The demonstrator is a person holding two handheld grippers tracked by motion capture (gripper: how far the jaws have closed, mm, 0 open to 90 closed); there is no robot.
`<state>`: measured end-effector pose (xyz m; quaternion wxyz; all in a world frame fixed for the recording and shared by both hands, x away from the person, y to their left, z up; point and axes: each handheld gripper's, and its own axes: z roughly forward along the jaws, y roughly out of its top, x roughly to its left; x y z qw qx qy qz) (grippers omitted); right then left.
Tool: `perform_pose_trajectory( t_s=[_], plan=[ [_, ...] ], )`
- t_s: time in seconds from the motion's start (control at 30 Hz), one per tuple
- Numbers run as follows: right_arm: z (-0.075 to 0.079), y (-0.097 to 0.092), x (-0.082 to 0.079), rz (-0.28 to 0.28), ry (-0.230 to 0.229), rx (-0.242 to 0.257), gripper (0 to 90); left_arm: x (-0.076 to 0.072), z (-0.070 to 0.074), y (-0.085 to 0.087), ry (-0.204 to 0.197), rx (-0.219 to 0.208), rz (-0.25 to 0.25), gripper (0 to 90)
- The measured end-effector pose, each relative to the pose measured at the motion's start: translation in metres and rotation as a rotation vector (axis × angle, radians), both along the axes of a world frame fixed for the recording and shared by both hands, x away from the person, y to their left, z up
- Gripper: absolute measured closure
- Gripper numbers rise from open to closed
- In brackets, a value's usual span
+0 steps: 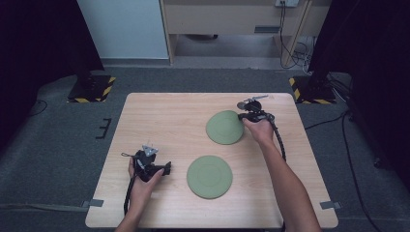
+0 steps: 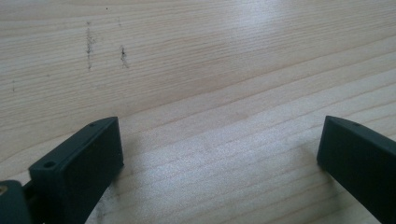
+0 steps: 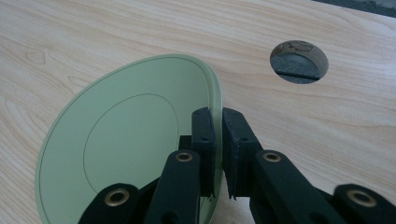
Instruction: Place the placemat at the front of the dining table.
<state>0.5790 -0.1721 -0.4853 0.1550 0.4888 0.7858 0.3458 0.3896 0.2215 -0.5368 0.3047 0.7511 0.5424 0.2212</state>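
black jaws of the right gripper [image 3: 217, 154] rise at the bottom of the right gripper view, pressed together on the rim of a pale green plate [image 3: 126, 140]. that plate is tipped up on its edge side, its face with a raised inner ring turned toward the camera, and nothing lies on it. beyond it in the wooden table [image 3: 327, 121] there is a round cable hole [image 3: 299, 61].

in the high view the same right gripper [image 1: 244, 116] sits at the far right part of the table [image 1: 159, 116], pinching the right edge of the far plate [image 1: 224, 127]. a second green plate [image 1: 209, 176] lies flat nearer the person, well apart from the first, and it is bare too.

the left gripper [image 1: 167, 169] rests low on the near left of the table, held in the left hand [image 1: 142, 186], some way left of the near plate. in the left gripper view its jaws stand spread wide over bare wood [image 2: 210, 93], with nothing between them; a few faint dark marks [image 2: 122, 55] show on the grain.
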Motion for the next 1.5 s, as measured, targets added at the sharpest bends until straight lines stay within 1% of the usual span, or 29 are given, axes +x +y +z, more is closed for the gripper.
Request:
perform_pose_trajectory(
  t_s=[0.27, 0.37, 0.4, 0.57, 0.7, 0.9, 1.03, 1.07, 1.1, 1.13, 1.2, 1.4, 1.5],
  plan=[
    [-0.001, -0.003, -0.003, -0.006, 0.004, -0.002, 84.3, 0.000, 0.000, 0.000, 0.000, 0.000, 0.000, 0.0],
    [-0.002, -0.004, -0.004, -0.012, 0.004, -0.020, 84.4, 0.000, 0.000, 0.000, 0.000, 0.000, 0.000, 0.0],
    [-0.003, -0.005, -0.005, -0.022, 0.011, -0.023, 84.3, 0.000, 0.000, 0.000, 0.000, 0.000, 0.000, 0.0],
    [-0.005, -0.009, -0.007, -0.031, 0.014, -0.024, 84.1, 0.000, 0.000, 0.000, 0.000, 0.000, 0.000, 0.0],
    [-0.006, -0.012, -0.009, -0.041, 0.026, -0.022, 83.9, 0.000, 0.000, 0.000, 0.000, 0.000, 0.000, 0.0],
    [-0.007, -0.014, -0.010, -0.045, 0.025, -0.018, 83.0, 0.000, 0.000, 0.000, -0.001, 0.000, 0.001, 0.0],
    [-0.007, -0.016, -0.010, -0.061, 0.016, -0.025, 81.4, 0.000, 0.000, 0.000, 0.000, 0.001, 0.001, 0.0],
    [-0.007, -0.017, -0.010, -0.067, 0.014, -0.013, 78.7, 0.000, 0.000, 0.000, -0.001, 0.000, 0.001, 0.0],
    [-0.007, -0.017, -0.010, -0.074, 0.008, -0.014, 73.9, 0.000, 0.000, 0.000, -0.001, 0.001, 0.001, 0.0],
    [-0.007, -0.017, -0.009, -0.083, 0.005, -0.018, 71.1, 0.000, 0.000, 0.000, -0.001, 0.001, 0.001, 0.0],
    [-0.007, -0.018, -0.008, -0.087, -0.007, -0.022, 69.0, 0.000, 0.000, 0.000, 0.000, 0.001, 0.001, 0.0],
    [-0.008, -0.019, -0.008, -0.097, 0.001, -0.021, 64.9, 0.000, 0.000, 0.000, 0.000, 0.001, 0.001, 0.0],
    [-0.008, -0.019, -0.008, -0.100, -0.006, -0.026, 61.4, 0.000, 0.000, 0.000, -0.001, 0.000, 0.001, 0.0]
  ],
)
